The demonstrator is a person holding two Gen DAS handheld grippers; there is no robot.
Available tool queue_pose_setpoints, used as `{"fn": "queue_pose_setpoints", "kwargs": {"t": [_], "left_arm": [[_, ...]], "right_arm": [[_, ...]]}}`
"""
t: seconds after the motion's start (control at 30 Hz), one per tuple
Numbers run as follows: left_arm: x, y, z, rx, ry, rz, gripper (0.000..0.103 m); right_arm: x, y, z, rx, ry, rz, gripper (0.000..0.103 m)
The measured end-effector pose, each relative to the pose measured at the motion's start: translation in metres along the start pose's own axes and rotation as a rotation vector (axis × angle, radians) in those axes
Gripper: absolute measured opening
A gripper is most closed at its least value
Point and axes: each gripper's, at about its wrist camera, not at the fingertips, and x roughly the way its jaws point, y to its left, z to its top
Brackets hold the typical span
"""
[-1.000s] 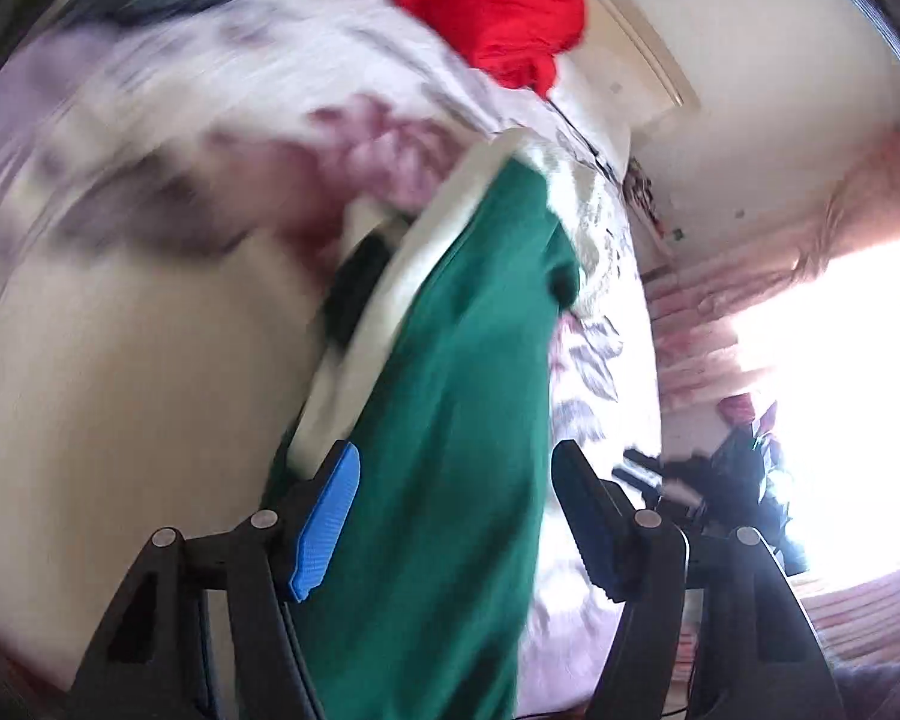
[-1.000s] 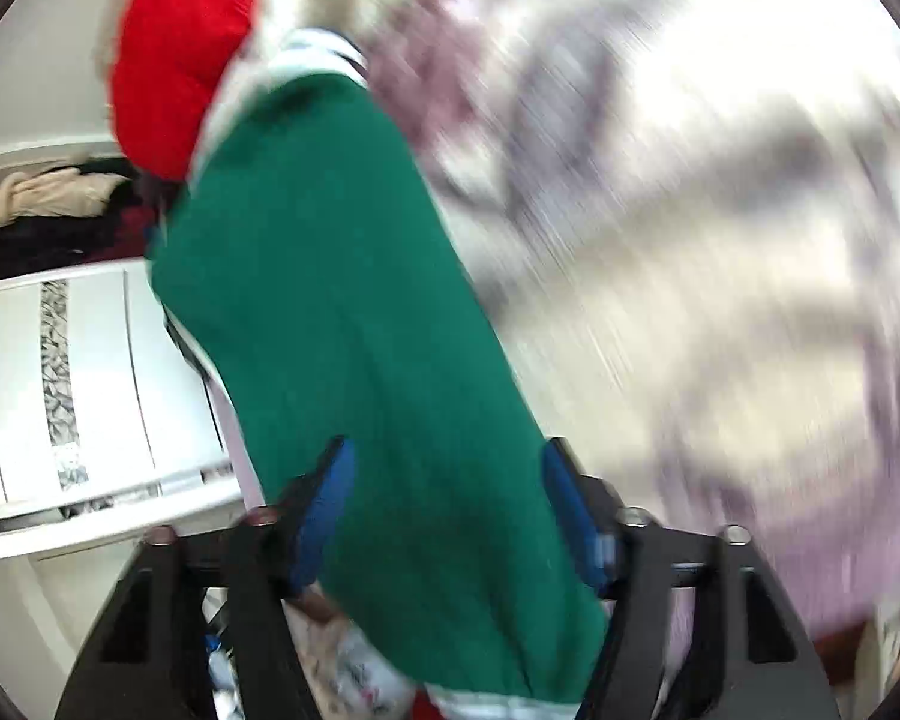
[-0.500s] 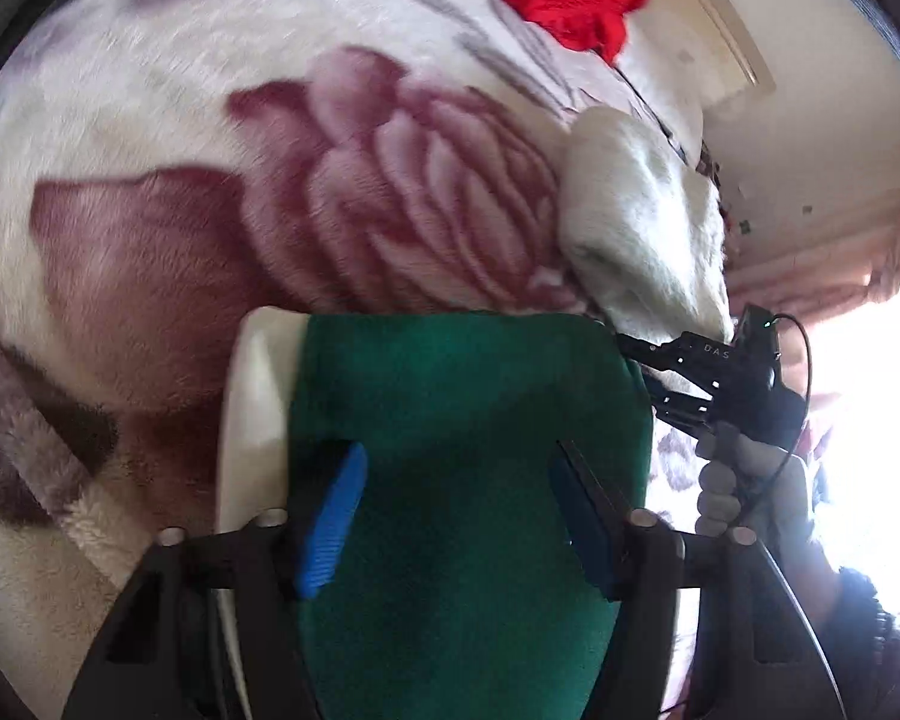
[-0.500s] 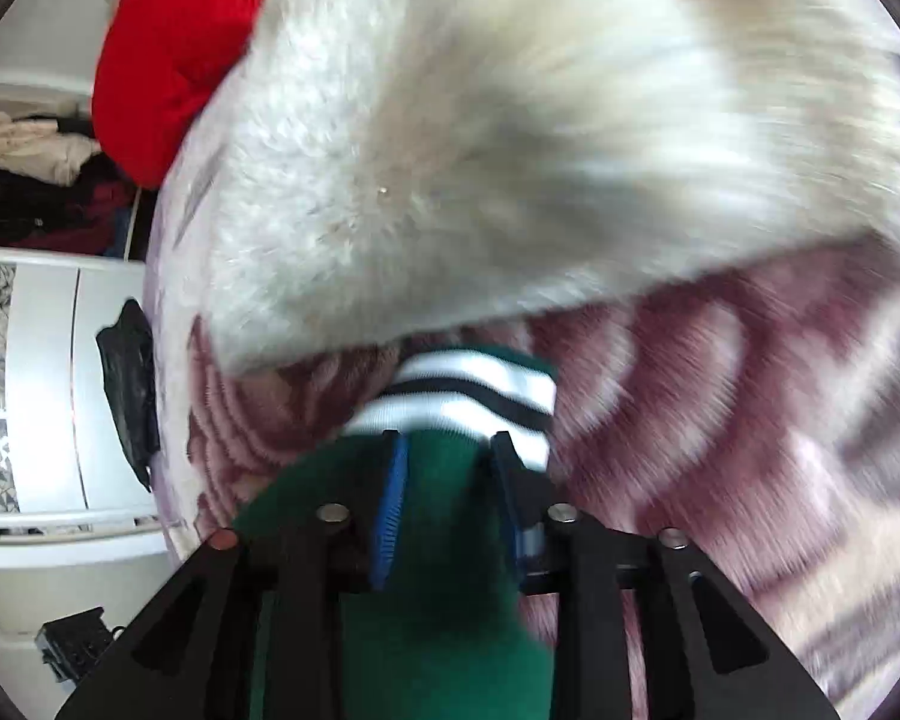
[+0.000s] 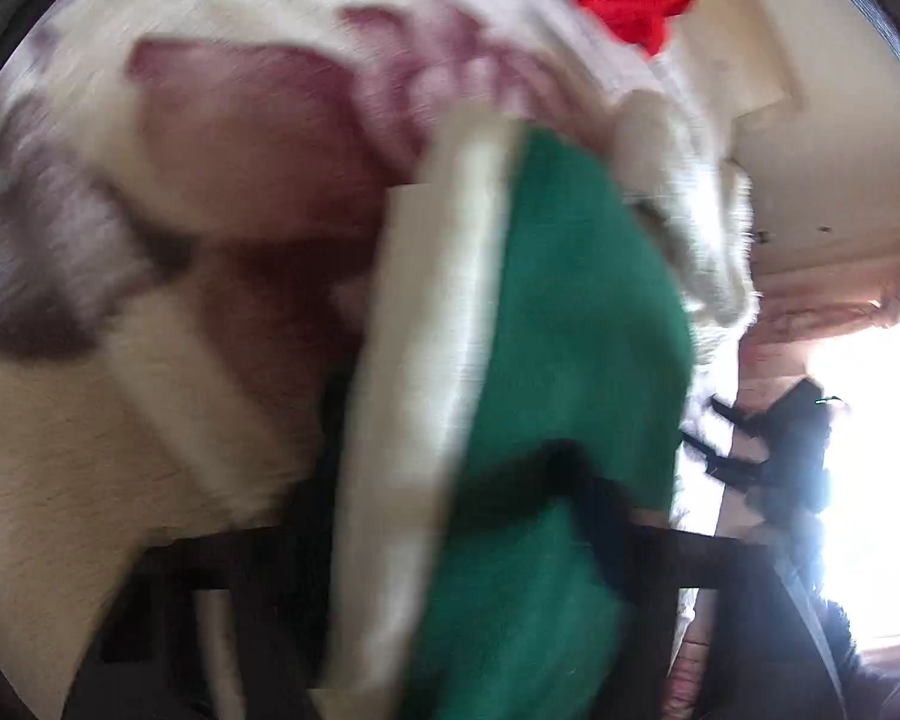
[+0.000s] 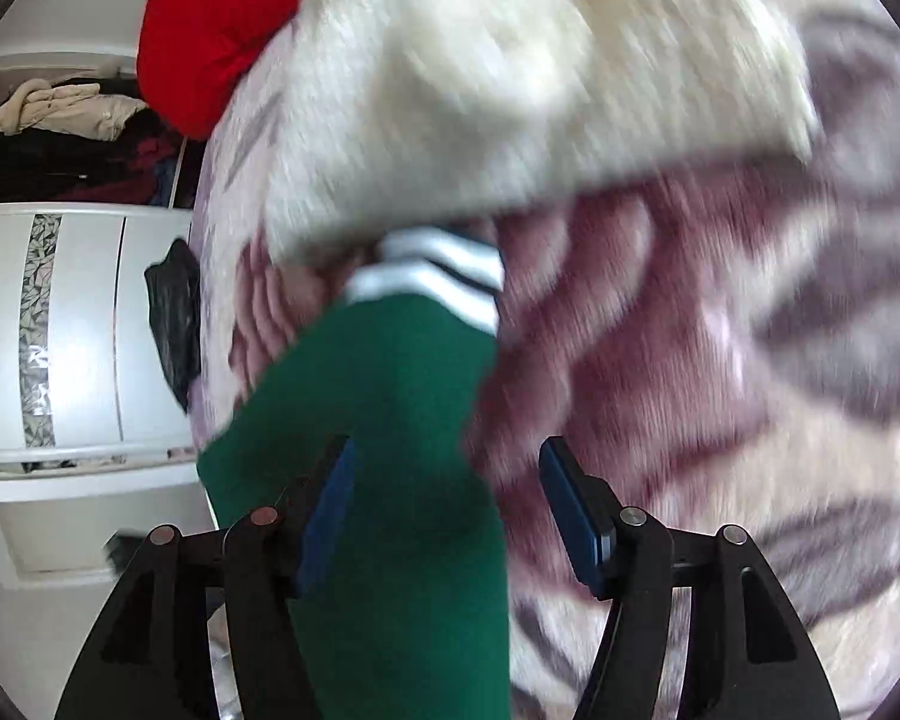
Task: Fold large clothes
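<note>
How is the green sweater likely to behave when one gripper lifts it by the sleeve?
The green sweater would probably sag and trail, since its knit already bends over the blanket. It looks thick, so likely fairly heavy. The right gripper, jaws just opened, has a gap beside the sleeve, so it may slip free.

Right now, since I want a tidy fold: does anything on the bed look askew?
Yes. The green sweater lies bunched and twisted on the floral blanket, its striped cuff tucked under the cream fleece garment, so it isn't flat.

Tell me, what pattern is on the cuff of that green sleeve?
White with thin dark stripes, on the green sleeve's cuff. The right wrist view shows it best.
</note>
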Motion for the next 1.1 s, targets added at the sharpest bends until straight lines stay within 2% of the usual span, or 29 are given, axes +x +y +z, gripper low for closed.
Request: {"fn": "queue_pose_setpoints", "kwargs": {"t": [0.03,0.07,0.13,0.17,0.2,0.27,0.3,0.33,0.37,0.43,0.47,0.53,0.57,0.67,0.7,0.73,0.77,0.83,0.9,0.93,0.97,1.0,1.03,1.07,1.1], "left_arm": [[-0.005,-0.005,0.0,0.01,-0.018,-0.033,0.032],[-0.013,-0.004,0.001,-0.014,-0.033,-0.115,0.028],[-0.025,0.013,0.001,-0.123,-0.061,-0.311,0.023],[-0.023,0.024,0.001,-0.179,-0.066,-0.364,0.023],[-0.021,0.036,0.0,-0.225,-0.059,-0.379,0.023],[-0.014,0.058,0.003,-0.24,-0.044,-0.266,0.023],[-0.01,0.067,0.005,-0.266,-0.027,-0.265,0.025],[-0.007,0.073,0.007,-0.307,0.001,-0.299,0.027],[-0.008,0.068,0.009,-0.299,0.02,-0.295,0.028],[-0.023,0.051,0.011,-0.232,0.012,-0.223,0.043],[-0.035,0.04,0.009,-0.2,0.0,-0.208,0.046],[-0.048,0.025,0.005,-0.164,-0.004,-0.176,0.086],[-0.052,0.015,-0.001,-0.12,0.02,-0.092,0.086],[-0.036,0.004,-0.023,-0.037,0.086,0.014,0.086],[-0.024,0.004,-0.032,-0.028,0.098,0.023,0.072],[-0.012,0.002,-0.041,-0.024,0.087,0.002,0.055],[-0.006,0.001,-0.045,-0.038,0.07,-0.023,0.051],[-0.008,0.003,-0.044,-0.093,0.042,-0.134,0.033],[-0.021,0.021,-0.04,-0.184,-0.017,-0.298,0.023],[-0.022,0.033,-0.039,-0.222,-0.022,-0.301,0.023],[-0.017,0.042,-0.035,-0.227,-0.011,-0.258,0.023],[-0.01,0.057,-0.032,-0.23,0.019,-0.246,0.028],[-0.006,0.068,-0.031,-0.264,0.038,-0.26,0.035],[-0.006,0.075,-0.028,-0.31,0.057,-0.286,0.037],[-0.01,0.073,-0.024,-0.305,0.073,-0.289,0.039]], "right_arm": [[0.005,-0.007,-0.006,0.014,0.009,-0.002,0.065],[0.009,-0.014,-0.01,0.033,0.013,0.004,0.065],[0.015,-0.024,-0.015,0.07,0.006,0.018,0.065],[0.017,-0.029,-0.017,0.078,0.004,0.017,0.065],[0.018,-0.031,-0.018,0.079,0.004,0.018,0.065],[0.018,-0.037,-0.02,0.081,0.007,0.014,0.065],[0.017,-0.039,-0.021,0.082,0.01,0.011,0.065],[0.017,-0.037,-0.021,0.081,0.009,0.009,0.065],[0.02,-0.031,-0.019,0.077,0.006,0.008,0.065],[0.014,-0.023,-0.02,0.058,-0.001,0.019,0.065],[0.008,-0.019,-0.024,0.043,-0.005,0.03,0.065],[0.003,-0.006,-0.028,0.017,-0.001,0.039,0.065],[-0.001,-0.003,-0.031,0.01,0.004,0.042,0.065],[-0.001,0.001,-0.047,0.02,0.036,0.06,0.066],[0.003,0.0,-0.054,0.035,0.051,0.063,0.066],[0.006,-0.002,-0.059,0.043,0.06,0.06,0.066],[0.01,-0.002,-0.063,0.052,0.068,0.053,0.066],[0.021,-0.004,-0.072,0.073,0.085,0.041,0.066],[0.025,-0.005,-0.08,0.082,0.083,0.035,0.066],[0.025,-0.004,-0.084,0.08,0.078,0.041,0.066],[0.026,-0.003,-0.087,0.078,0.077,0.044,0.066],[0.025,-0.004,-0.09,0.078,0.077,0.039,0.066],[0.025,-0.006,-0.094,0.08,0.075,0.031,0.066],[0.025,-0.008,-0.099,0.079,0.077,0.023,0.066],[0.025,-0.009,-0.102,0.079,0.082,0.009,0.066]]}}
